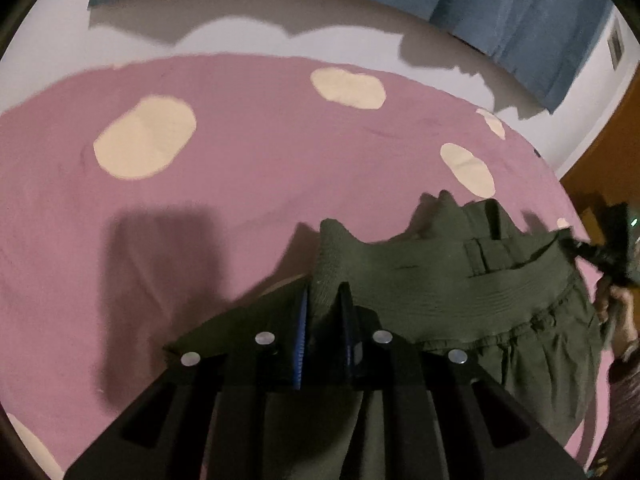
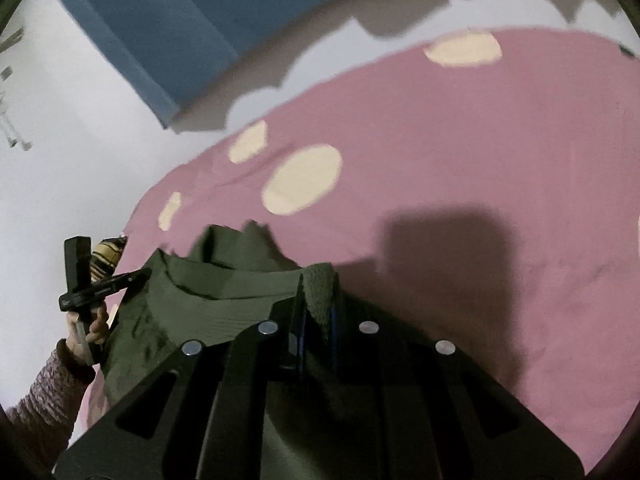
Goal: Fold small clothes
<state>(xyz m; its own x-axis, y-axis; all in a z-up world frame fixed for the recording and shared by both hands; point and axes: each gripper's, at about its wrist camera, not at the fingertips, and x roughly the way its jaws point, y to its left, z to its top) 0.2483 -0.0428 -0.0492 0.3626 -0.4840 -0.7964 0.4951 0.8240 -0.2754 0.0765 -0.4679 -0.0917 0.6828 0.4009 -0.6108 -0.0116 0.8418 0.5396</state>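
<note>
We find the largest item to be the bed cover (image 1: pixel 248 168), pink with cream ovals, spread flat and filling both views; a white wall (image 1: pixel 248 40) and a blue curtain (image 1: pixel 520 12) stand behind it at 12 o'clock. On it, at 4 o'clock in the left wrist view and 8 o'clock in the right, is the task's thing, a small dark green garment (image 1: pixel 440 280) with a ribbed elastic waistband (image 1: pixel 400 276), a belt loop and a gathered frill seam below. It is held up by the waistband between the two tools, the rest hanging slack toward the bed. The left gripper (image 1: pixel 325 304) has its jaws clamped on one end of the waistband; the right gripper (image 2: pixel 318 300) has its jaws clamped on the other end, with fabric standing up between the pads in each view. A hand (image 2: pixel 90 328) in a knitted sleeve works the far tool. We judge the garment light, soft and limp, not fragile: it will sag and crease freely. The thick ribbed band looks the soundest hold; thin lower cloth could slip or bunch.
</note>
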